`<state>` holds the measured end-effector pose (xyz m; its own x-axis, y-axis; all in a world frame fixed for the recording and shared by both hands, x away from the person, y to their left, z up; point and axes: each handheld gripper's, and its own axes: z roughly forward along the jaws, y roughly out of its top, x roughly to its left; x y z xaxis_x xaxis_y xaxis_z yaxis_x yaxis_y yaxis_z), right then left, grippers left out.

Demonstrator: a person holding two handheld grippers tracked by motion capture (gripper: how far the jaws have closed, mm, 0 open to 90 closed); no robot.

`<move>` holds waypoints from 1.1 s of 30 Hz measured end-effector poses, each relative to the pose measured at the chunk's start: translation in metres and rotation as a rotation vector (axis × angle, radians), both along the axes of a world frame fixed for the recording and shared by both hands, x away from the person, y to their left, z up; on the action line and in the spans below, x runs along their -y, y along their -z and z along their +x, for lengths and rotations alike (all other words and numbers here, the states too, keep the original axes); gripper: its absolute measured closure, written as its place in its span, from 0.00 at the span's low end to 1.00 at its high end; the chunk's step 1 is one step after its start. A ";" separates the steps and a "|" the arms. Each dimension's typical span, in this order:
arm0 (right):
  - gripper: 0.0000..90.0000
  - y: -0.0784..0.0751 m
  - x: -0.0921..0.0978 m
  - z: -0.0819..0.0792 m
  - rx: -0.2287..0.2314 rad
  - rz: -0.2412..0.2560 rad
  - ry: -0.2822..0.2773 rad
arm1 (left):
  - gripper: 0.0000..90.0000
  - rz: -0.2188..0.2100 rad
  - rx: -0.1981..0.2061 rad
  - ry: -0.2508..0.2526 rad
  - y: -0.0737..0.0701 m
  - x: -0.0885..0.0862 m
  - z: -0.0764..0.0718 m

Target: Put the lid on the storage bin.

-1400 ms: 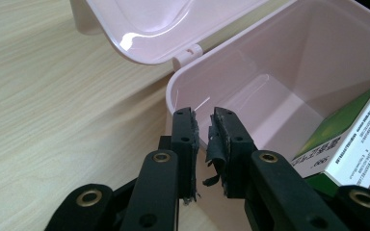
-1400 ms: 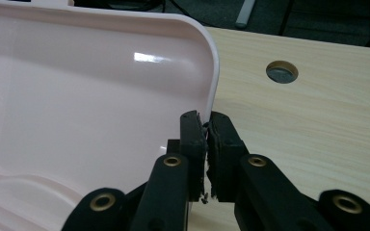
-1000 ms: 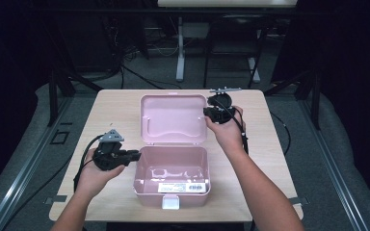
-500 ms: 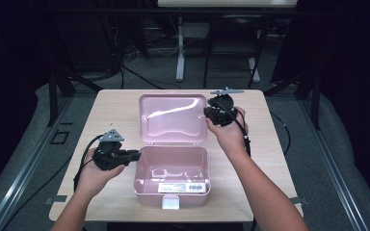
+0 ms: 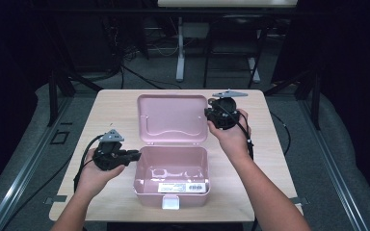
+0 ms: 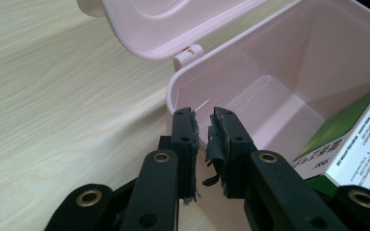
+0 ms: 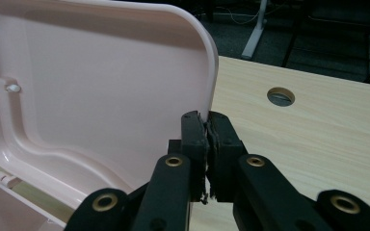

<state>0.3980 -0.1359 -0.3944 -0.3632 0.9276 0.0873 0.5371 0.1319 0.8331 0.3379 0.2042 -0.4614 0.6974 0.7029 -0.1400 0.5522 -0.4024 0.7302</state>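
While the pale wooden surface [image 5: 111,110] carries everything, we take the pink plastic box [image 5: 144,185] as our landmark: it sits near the surface's front edge, its lid [image 5: 173,118] swung open and standing tilted behind it. Inside the box, toward its front wall, lies a white-and-green carton [image 6: 351,144]. At the lid's right edge we see the right claw [image 7: 207,126], its jaws clenched on that rim. Just left of the box's left wall we see the left claw [image 6: 203,126], jaws slightly apart, gripping nothing, tips at the box's corner. Beyond the lid, a round hole [image 7: 280,96] pierces the surface.
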 end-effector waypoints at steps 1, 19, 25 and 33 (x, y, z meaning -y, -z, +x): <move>0.96 0.000 0.000 -0.001 0.004 0.001 0.000 | 0.88 0.000 0.000 0.000 0.000 0.000 0.000; 0.96 -0.001 0.001 -0.011 0.043 -0.002 -0.010 | 0.88 -0.001 0.000 -0.003 0.000 0.000 0.000; 0.96 0.001 0.003 -0.011 0.057 0.002 -0.011 | 0.89 -0.012 0.000 -0.001 0.000 -0.001 0.001; 0.96 0.003 0.004 -0.012 0.068 0.012 -0.016 | 0.86 -0.006 0.023 -0.016 0.001 0.001 0.002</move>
